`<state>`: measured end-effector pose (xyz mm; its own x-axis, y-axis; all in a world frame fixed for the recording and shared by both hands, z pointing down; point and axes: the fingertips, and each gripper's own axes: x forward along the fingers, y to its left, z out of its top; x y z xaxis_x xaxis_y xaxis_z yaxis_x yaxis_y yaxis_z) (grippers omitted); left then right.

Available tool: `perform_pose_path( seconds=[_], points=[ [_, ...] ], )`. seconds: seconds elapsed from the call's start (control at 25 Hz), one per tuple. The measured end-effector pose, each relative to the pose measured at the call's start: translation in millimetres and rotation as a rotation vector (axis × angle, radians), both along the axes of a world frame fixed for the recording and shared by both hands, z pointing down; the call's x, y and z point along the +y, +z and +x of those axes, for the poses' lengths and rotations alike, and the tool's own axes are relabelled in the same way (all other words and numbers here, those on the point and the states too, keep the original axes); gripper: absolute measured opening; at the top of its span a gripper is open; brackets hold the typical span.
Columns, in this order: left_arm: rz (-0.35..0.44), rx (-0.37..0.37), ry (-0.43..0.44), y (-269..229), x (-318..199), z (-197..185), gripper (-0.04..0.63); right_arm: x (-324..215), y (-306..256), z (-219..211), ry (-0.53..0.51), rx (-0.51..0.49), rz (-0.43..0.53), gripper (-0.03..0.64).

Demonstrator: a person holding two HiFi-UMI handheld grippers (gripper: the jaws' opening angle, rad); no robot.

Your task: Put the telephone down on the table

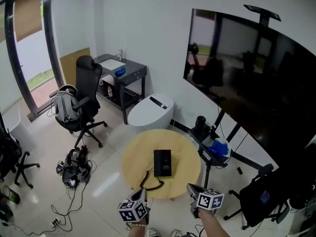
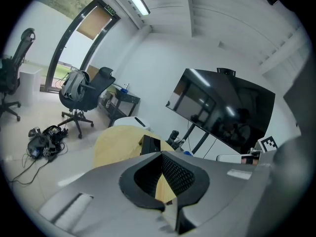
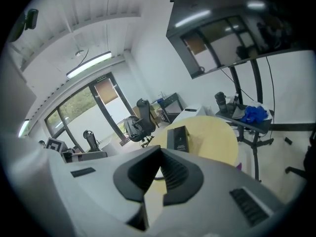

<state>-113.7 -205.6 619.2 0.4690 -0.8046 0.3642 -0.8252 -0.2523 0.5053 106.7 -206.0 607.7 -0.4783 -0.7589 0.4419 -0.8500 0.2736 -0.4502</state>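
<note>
Where telephone lies, round — perhaps wooden — table.

Found telephone lying on round table at lower centre of frame, with cord running off toward its lower left. Located left gripper and right gripper at bottom edge, by the table's near rim. Noted office chair at left, large screen at upper right.
</note>
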Motion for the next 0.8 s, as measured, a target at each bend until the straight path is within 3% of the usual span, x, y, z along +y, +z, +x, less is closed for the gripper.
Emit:
perform_pose_path(
  seconds=[0.16,0.32,0.44,0.8],
  points=[
    [0.027,0.011,-0.02,-13.8,14.7,4.8,-0.012,28.6,1.4,-15.3,-0.023,-0.055,-0.008,0.009],
    [0.056,-0.012,-0.026,-28.5,40.1,13.0,-0.012,61.4,-7.9,-22.6,-0.077,-0.008,0.029,0.009],
    [0.067,-0.042,-0.022,-39.8,67.4,24.5,-0.012,89.1,-20.0,-12.2,-0.082,-0.004,0.062,0.009],
    [0.073,-0.11,0.001,-62.2,172.1,80.3,-0.012,179.3,-41.4,27.7,-0.094,-0.128,0.112,0.009]
  ],
)
